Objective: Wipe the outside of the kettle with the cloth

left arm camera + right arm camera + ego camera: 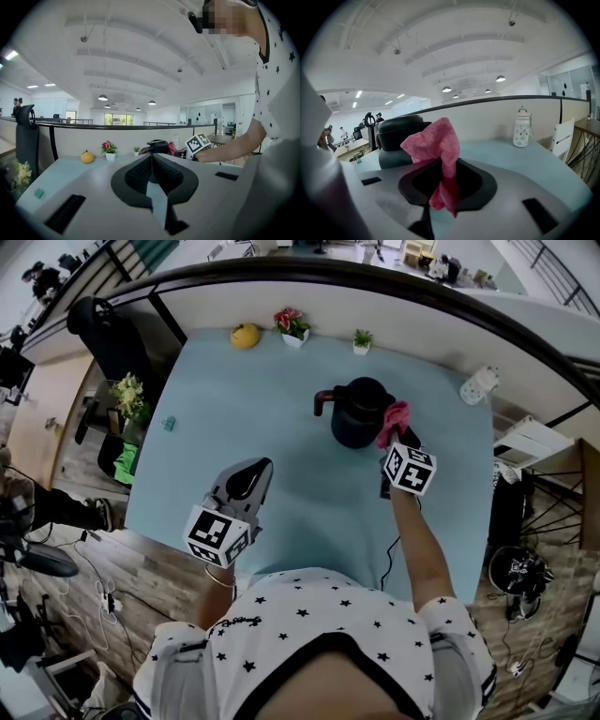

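Place: an open-plan office.
Ahead of my left gripper [151, 157]: a low partition [117, 138] closes off my pale blue desk [70, 168]; glass-walled rooms [206, 115] lie beyond it.
To its left: a black office chair [23, 136].
Overhead: round pendant lamps [102, 97] on a white beamed ceiling.
Left of my right gripper [440, 159]: people [328, 133] at other desks.

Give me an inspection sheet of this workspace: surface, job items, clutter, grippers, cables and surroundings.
Surface: light blue table, partition along its far edge.
Job's things: black kettle upright; pink cloth at its side.
Clutter: yellow fruit, flower pot, small plant at far edge; white bottle; small teal item.
Grippers: left gripper jaws together, empty; right gripper jaws shut on the cloth.
Cables: thin black cable beside the right arm; floor cables.
Surroundings: black office chair, open office.
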Available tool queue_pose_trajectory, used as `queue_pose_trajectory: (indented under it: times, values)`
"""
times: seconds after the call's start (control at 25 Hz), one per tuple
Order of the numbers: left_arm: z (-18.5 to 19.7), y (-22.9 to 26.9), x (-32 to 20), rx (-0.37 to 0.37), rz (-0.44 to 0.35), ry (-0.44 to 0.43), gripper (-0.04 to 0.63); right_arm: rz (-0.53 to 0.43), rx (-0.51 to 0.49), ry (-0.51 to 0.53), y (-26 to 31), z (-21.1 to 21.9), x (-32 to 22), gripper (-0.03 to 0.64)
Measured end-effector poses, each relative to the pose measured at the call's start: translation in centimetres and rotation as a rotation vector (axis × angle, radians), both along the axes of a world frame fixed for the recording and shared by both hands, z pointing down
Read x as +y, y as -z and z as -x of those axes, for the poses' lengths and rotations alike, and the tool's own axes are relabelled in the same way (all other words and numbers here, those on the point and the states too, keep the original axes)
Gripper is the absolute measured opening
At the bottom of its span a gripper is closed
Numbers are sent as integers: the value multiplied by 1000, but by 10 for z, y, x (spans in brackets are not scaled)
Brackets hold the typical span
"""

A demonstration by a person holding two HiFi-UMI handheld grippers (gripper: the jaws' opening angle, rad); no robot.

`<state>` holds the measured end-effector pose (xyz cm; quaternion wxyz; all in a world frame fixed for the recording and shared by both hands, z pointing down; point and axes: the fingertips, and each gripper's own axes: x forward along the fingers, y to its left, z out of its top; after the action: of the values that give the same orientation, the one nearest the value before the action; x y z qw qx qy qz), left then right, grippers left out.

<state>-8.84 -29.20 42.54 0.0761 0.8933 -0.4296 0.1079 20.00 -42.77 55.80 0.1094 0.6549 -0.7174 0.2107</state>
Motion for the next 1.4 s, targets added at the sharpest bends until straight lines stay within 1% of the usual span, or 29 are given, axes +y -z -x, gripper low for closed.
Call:
queue_pose_trajectory:
  times: [0.32, 0.52, 0.76, 0.92, 1.04, 1.16, 1.32, 1.4]
  values:
    - [2, -1, -2, -8, 11, 10, 31, 15, 17, -12, -7, -10, -16, 84]
    - [3, 1, -1, -6, 5, 9, 31, 17, -7, -21, -6, -12, -14, 84]
    - [2, 6, 2, 4, -13, -21, 31, -17, -38, -78, 10, -33, 16, 84]
    - [0, 4, 7, 14, -11, -47, 31, -45, -59, -86, 22, -29, 41, 84]
    - [1, 4, 8, 21, -13, -62, 31, -89, -98, -61, 36, -6, 54, 84]
    - [5, 4, 9, 30, -14, -66, 31, -122, -116, 13, 45, 34, 63, 84]
    - [14, 2, 7, 35, -11, -60, 31, -90, -98, 138, 33, 96, 64, 84]
    - [21, 0, 8, 36, -5, -51, 31, -65, -81, 181, 21, 123, 61, 84]
